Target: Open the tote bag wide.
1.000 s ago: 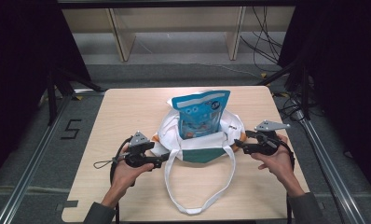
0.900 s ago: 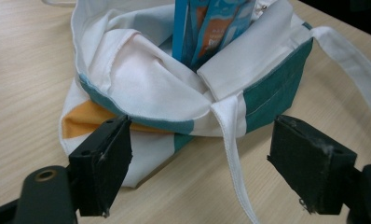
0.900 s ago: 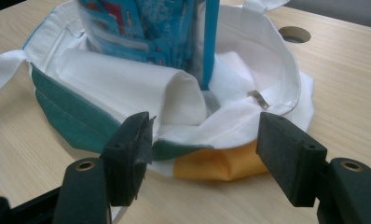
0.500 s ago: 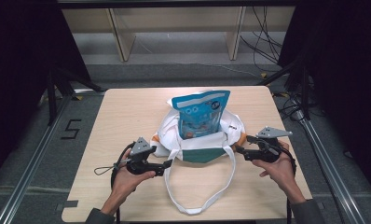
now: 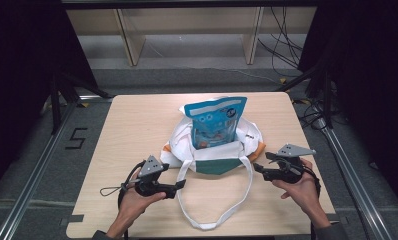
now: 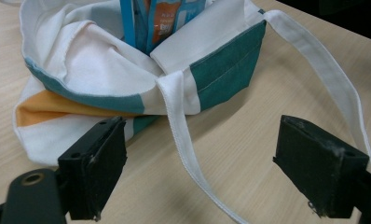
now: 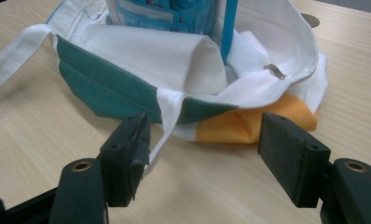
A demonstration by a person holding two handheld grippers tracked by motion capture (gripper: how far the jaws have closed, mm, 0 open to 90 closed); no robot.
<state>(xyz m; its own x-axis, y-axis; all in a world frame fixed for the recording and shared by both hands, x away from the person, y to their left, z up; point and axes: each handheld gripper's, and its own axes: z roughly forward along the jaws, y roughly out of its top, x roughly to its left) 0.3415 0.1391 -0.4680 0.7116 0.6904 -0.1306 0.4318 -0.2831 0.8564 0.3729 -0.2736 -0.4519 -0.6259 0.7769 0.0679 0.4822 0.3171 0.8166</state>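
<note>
White-and-teal cloth bag [image 5: 214, 150] lies mid-table with a blue pouch [image 5: 214, 121] standing upright in its mouth and its strap [image 5: 207, 220] looped toward the person, flanked by left gripper [image 5: 181, 185] and right gripper [image 5: 257, 167], jaws apart and empty, apparently positioned to take the strap.

A pouch [image 5: 215, 121] stands in the bag [image 5: 212, 150] on the table [image 5: 132, 130].

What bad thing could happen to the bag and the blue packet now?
1. The blue packet stands tall out of the slumped tote bag, so it might tip over if the bag gets tugged.
2. The strap lies between the open jaws of the left gripper, so it could snag.
3. The right gripper sits close to the bag's edge and might nudge it.
</note>
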